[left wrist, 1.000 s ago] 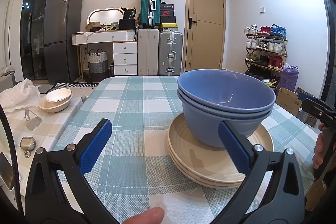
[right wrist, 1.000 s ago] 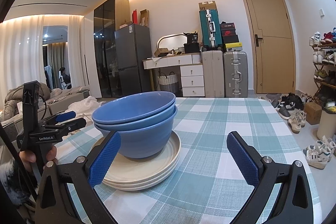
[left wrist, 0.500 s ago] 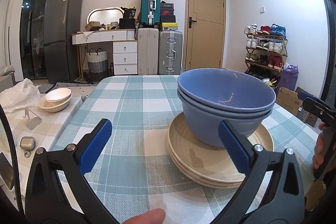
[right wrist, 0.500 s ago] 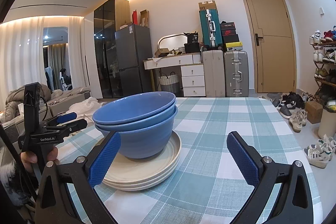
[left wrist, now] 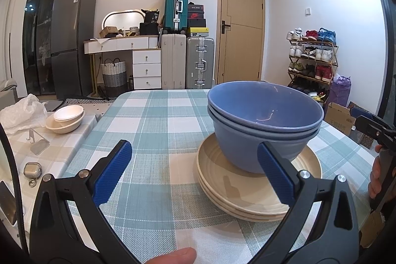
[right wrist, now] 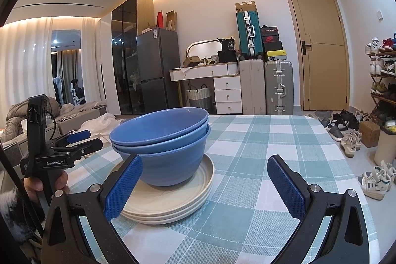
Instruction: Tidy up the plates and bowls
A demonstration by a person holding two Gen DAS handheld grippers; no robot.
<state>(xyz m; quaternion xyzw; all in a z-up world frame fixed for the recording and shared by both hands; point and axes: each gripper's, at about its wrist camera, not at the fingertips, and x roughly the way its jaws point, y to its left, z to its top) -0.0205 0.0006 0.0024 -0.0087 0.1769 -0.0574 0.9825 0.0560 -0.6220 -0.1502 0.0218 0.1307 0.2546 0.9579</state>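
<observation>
**Both tongs wide and empty around a finished-looking stack**

Nearest the lens in the left wrist view, the left tongs (left wrist: 194,172) stand wide apart and grip nothing; a fingertip (left wrist: 173,256) pokes in at the bottom edge, the rest of that hand cut off. The right tongs (right wrist: 204,186) are likewise spread wide and empty, low in the right wrist view.

Just beyond the tips, on the checked bench (left wrist: 153,120), sit the two blue bowls (left wrist: 264,125), nested one inside the other, on the stack of cream plates (left wrist: 247,194). Bowl in bowl and plate on plate saves room and keeps like with like, so the sorting looks largely done. How many plates there are is hard to say; three rims seem to show, and the bowls hide the middle.

At the left edge of the right wrist view, the left tongs appear side-on, held by a hand (right wrist: 44,186) mostly hidden behind the handle.

Farther off, in the left of the left wrist view, two small white bowls (left wrist: 65,118) rest nested on a side surface, apart from the main stack; whether they belong to the task cannot be told.
</observation>
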